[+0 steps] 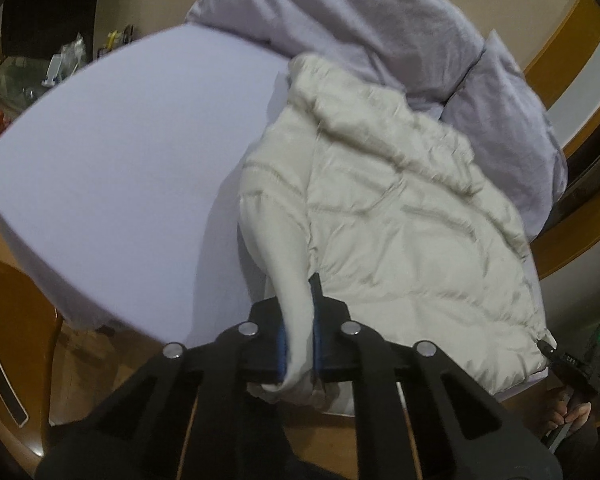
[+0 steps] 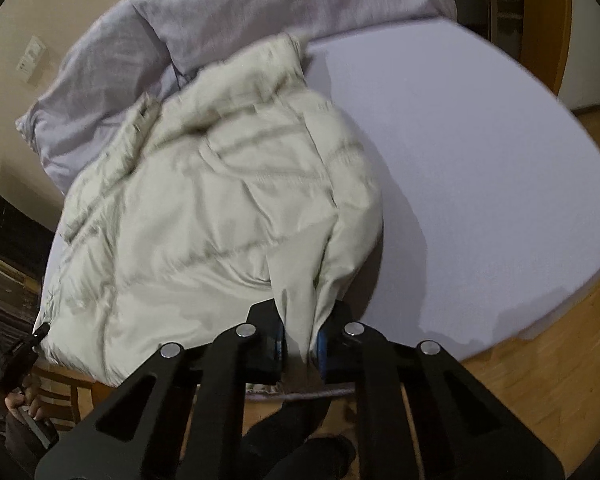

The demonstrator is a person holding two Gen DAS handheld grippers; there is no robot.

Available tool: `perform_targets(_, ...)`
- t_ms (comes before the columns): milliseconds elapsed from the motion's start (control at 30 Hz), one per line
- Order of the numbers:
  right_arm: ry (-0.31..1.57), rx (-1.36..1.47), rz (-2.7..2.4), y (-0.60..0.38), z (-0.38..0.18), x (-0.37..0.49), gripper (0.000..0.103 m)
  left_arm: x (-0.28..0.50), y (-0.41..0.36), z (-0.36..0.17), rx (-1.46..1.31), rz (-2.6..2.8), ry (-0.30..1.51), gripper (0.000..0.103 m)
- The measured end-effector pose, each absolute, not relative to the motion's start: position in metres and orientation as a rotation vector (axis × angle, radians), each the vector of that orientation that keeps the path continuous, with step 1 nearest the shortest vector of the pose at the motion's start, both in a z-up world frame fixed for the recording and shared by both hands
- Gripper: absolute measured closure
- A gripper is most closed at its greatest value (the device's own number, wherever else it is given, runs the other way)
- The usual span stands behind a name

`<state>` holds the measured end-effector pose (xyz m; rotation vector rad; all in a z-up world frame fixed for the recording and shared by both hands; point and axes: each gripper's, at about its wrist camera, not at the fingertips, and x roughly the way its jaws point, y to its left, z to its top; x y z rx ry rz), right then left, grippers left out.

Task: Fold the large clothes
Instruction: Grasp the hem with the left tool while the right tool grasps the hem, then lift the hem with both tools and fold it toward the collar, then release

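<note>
1. The left gripper [image 1: 299, 344] has its jaws closed on a white fold of the puffer jacket [image 1: 400, 220], pinched between the blue pads at the jacket's near edge.
2. The right gripper [image 2: 300, 346] likewise has its jaws clamped on a cream fold of the same jacket [image 2: 204, 208], at the jacket's near edge on its other side.
3. The jacket is a quilted, off-white garment, rumpled, with stitched seams across its panels. It lies spread on the bed [image 1: 120, 160], over the bed's near side, and its far end reaches the pillows.
4. From each pair of jaws the pinched cloth rises in a drawn-up peak from the rest of the jacket.
5. Two pale lilac pillows [image 1: 340, 20] lie just beyond the jacket, at the head of the bed; one touches the jacket's far end.
6. The bed's bare lilac sheet stretches away beside the jacket.
7. Wooden floor [image 2: 540, 380] shows off the bed's near edge.
8. In the right wrist view a person's hand [image 2: 22, 400] shows past the jacket's near corner.
9. Cluttered shelves [image 1: 60, 64] stand well apart from the jacket, past the bed's far side.
</note>
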<state>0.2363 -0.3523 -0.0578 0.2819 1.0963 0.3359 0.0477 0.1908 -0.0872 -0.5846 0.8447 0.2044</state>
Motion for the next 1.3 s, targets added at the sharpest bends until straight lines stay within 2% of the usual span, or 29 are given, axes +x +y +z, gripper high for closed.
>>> perform_targets(367, 0.944, 0.210, 0.344, -0.327, -0.001, 0.288, 0.091, 0.094, 0.197, -0.014, -0.513, 0.218, 0.712, 0.094)
perform_targets(800, 0.833, 0.209, 0.343, -0.291, 0.041, 0.385, 0.091, 0.203, 0.214, 0.050, -0.440, 0.255, 0.624, 0.094)
perform_targets(1033, 0.825, 0.241, 0.305, -0.272, 0.035, 0.436, 0.091, 0.270, 0.219, 0.054, -0.387, 0.257, 0.636, 0.094)
perform_targets(1300, 0.846, 0.187, 0.225, -0.238, 0.003, 0.494, 0.091, 0.349, 0.228, 0.025, -0.387, 0.278, 0.696, 0.094)
